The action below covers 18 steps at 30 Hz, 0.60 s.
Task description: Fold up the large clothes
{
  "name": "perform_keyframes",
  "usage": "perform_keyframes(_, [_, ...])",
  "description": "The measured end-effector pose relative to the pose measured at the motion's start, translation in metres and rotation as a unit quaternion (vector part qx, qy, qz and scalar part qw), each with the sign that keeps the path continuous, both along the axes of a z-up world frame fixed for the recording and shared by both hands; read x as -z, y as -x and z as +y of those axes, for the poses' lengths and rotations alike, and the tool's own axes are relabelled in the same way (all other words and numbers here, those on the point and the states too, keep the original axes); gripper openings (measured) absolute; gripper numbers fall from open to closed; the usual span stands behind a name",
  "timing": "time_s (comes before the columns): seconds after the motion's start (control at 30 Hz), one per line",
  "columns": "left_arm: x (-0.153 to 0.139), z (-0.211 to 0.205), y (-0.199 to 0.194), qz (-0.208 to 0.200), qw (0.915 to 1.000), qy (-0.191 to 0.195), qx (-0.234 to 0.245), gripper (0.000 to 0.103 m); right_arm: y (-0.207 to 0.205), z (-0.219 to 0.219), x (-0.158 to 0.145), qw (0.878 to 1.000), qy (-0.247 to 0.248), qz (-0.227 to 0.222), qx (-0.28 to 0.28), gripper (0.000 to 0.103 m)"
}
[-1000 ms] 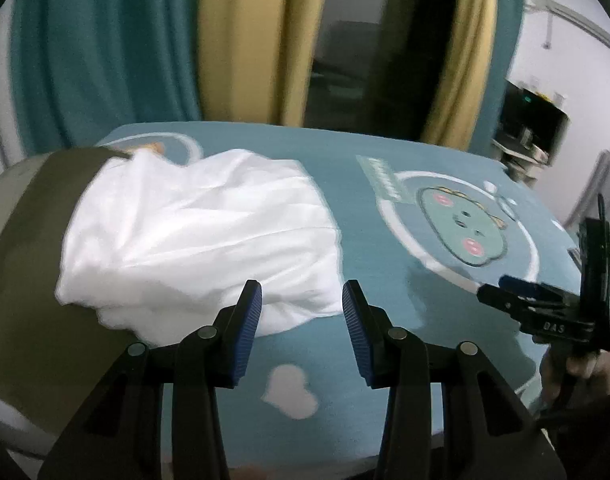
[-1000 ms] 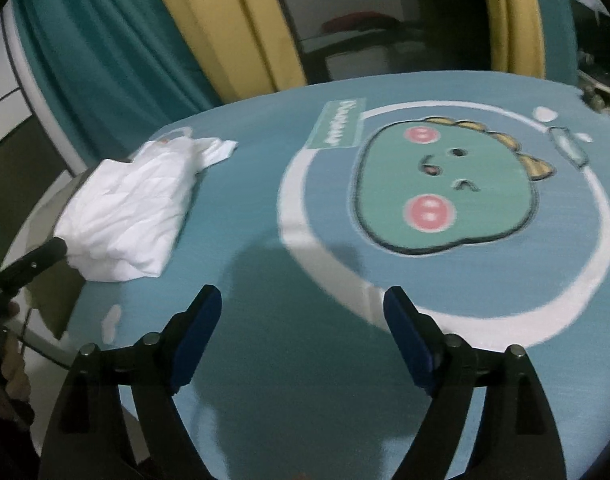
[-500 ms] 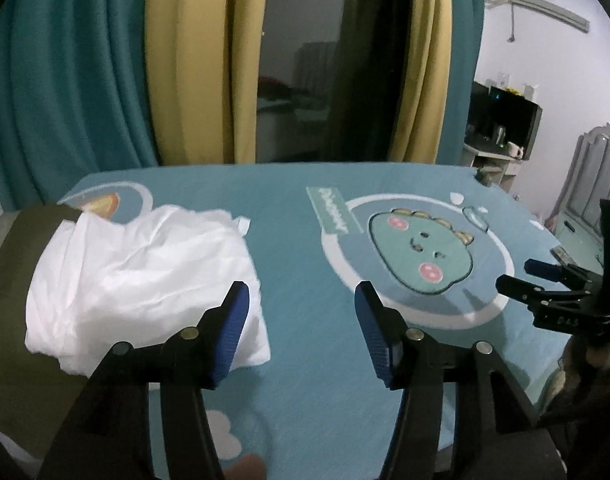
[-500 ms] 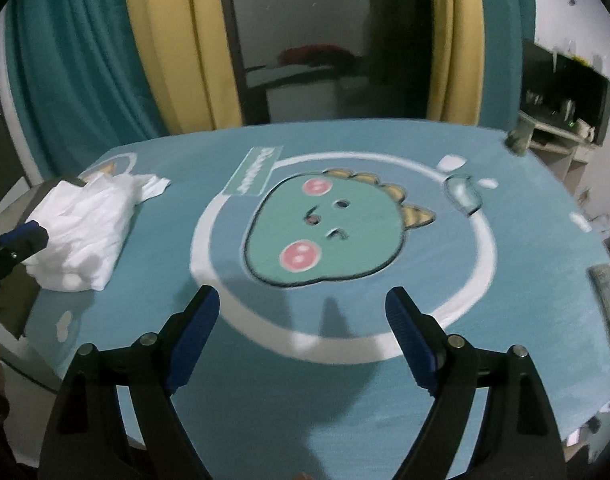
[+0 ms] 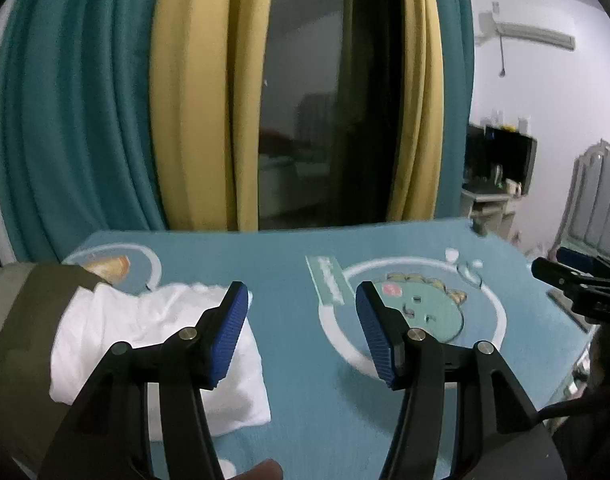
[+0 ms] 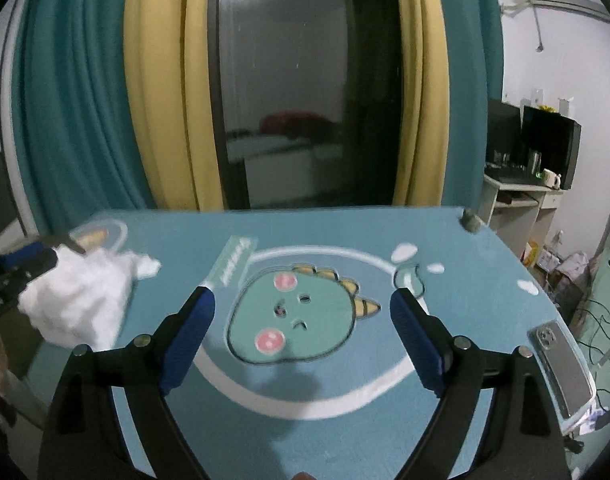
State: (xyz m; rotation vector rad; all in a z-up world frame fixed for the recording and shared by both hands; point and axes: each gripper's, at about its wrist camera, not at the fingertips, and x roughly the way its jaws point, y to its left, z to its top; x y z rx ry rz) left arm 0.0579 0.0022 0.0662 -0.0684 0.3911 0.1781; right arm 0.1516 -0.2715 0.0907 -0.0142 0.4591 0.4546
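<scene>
Two tools were in view, each held above the tabletop and pointing slightly downward. Left tool: jaws apart, with nothing between the blue pads. Right tool: jaws apart and opening wider, with nothing between them. Ahead of the left tool's left finger, the folded white garment lay on the blue dinosaur-print mat, partly over an olive cloth at the tabletop's left end. From the right tool, the garment lay well to the left, near the left tool's tip. A phone lay to the right of the right tool at the mat's edge. Beyond the tabletop hung teal and yellow curtains framing a dark window.
</scene>
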Motion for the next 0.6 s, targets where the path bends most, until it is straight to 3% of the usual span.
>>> perform_keyframes(0.23, [-0.007, 0.008, 0.019, -0.044, 0.9986, -0.008, -0.028, 0.06, 0.011, 0.009, -0.013, 0.999, 0.0, -0.034, -0.012, 0.092])
perform_keyframes(0.6, [0.009, 0.035, 0.026, -0.027, 0.9982, 0.002, -0.053, 0.06, 0.006, 0.028, -0.002, 0.999, 0.008, -0.018, -0.028, 0.092])
